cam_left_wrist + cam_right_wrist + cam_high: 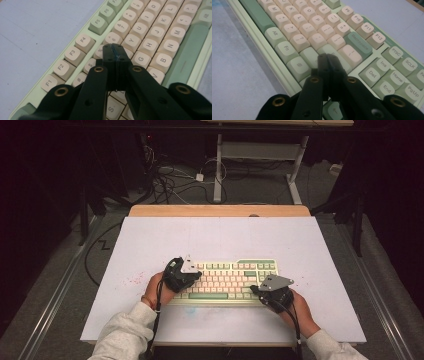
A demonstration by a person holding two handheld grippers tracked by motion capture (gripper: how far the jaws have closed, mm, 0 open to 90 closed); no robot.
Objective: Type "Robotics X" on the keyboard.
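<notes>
Pale green and cream keyboard lies flat; each hand-held gripper, left and right, clenched empty.

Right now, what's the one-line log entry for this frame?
left gripper: jaws shut, over left keys | right gripper: jaws shut, over right keys | keyboard: flat on table

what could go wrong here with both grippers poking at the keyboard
1. The left hand-held gripper, jaws shut, has a tip about as wide as a key and sits among closely packed keys near the 5 key, so it might press two at once.
2. The right hand-held gripper hangs over the keys below Backspace; drifting could hit the wrong key.
3. The keyboard lies loose on the table and may slide under a slanted push.
</notes>
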